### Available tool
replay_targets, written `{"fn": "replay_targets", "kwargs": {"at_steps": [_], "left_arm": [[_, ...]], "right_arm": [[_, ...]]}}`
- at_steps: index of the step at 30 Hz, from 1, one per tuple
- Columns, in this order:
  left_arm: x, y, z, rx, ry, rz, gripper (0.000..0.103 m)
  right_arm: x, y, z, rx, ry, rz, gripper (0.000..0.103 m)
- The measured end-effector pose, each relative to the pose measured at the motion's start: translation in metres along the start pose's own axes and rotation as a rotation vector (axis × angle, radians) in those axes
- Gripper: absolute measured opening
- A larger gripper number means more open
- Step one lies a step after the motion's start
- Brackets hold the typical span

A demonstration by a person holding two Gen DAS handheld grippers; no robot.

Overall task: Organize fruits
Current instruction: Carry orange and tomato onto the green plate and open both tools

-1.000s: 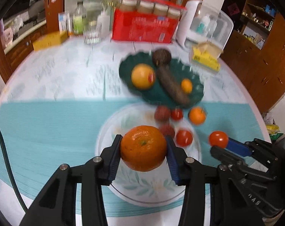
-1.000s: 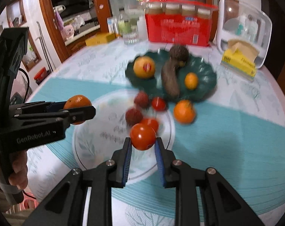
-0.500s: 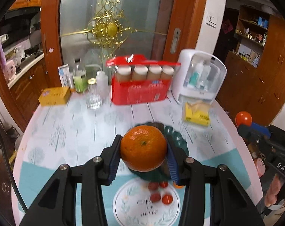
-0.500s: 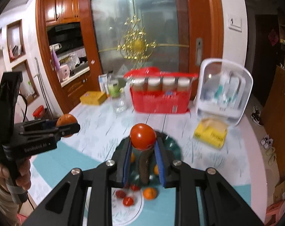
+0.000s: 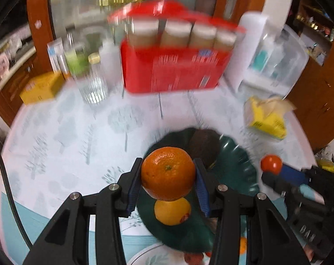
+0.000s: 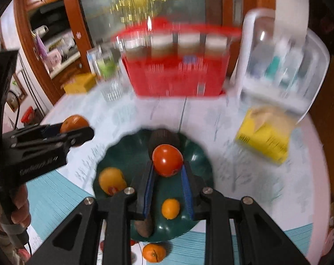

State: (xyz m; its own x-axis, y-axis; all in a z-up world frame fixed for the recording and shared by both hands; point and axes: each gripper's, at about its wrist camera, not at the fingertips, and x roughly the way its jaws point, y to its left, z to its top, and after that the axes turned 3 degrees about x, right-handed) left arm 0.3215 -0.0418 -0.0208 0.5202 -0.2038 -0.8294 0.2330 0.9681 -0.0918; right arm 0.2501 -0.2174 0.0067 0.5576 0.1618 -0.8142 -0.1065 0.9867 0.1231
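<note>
My left gripper [image 5: 168, 180] is shut on a large orange [image 5: 168, 173] and holds it above the left part of the dark green plate [image 5: 235, 167]. My right gripper [image 6: 168, 172] is shut on a red tomato [image 6: 167, 160] above the same plate [image 6: 200, 161]. On the plate lie a yellow-orange fruit [image 6: 111, 180], a small orange [image 6: 170, 208], a dark round fruit [image 6: 161, 138] and a brown long fruit [image 6: 145, 227]. The right gripper with the tomato [image 5: 271, 164] shows in the left wrist view; the left gripper with the orange [image 6: 74, 123] shows in the right wrist view.
A white patterned plate [image 5: 158, 256] with small red fruits lies nearer than the green plate, and a tangerine [image 6: 154, 252] lies beside it. Behind stand a red box of jars [image 5: 173, 66], a glass [image 5: 93, 86], a white container [image 5: 275, 55] and yellow boxes [image 5: 264, 117].
Both grippers dropped from high above the table to just over the green plate, each still holding its fruit. The view is blurred by motion.
</note>
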Motion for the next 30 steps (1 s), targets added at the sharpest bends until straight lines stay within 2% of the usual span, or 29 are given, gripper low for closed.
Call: {"fn": "replay_targets", "kwargs": {"at_steps": [3, 7, 16, 18, 20, 22, 30], "left_arm": [[0.037, -0.002, -0.008, -0.011, 0.059, -0.012, 0.043], [0.062, -0.005, -0.017, -0.012, 0.098, -0.031, 0.043], [0.075, -0.007, -0.018, -0.009, 0.122, -0.031, 0.044], [0.076, -0.006, -0.019, -0.020, 0.133, -0.031, 0.048], [0.076, -0.004, -0.020, -0.036, 0.137, -0.039, 0.066], [0.072, -0.001, -0.021, -0.056, 0.125, -0.042, 0.073], [0.052, 0.000, -0.023, -0.046, 0.107, -0.045, 0.077]], "right_arm": [[0.038, -0.004, -0.018, 0.002, 0.069, 0.001, 0.025], [0.059, -0.007, -0.030, 0.003, 0.104, 0.001, 0.025], [0.076, -0.014, -0.038, 0.032, 0.138, 0.022, 0.026], [0.079, -0.014, -0.039, 0.038, 0.148, 0.023, 0.026], [0.081, -0.013, -0.039, 0.044, 0.164, 0.024, 0.026], [0.081, -0.012, -0.040, 0.048, 0.172, 0.029, 0.027], [0.060, -0.007, -0.039, 0.032, 0.129, 0.031, 0.034]]}}
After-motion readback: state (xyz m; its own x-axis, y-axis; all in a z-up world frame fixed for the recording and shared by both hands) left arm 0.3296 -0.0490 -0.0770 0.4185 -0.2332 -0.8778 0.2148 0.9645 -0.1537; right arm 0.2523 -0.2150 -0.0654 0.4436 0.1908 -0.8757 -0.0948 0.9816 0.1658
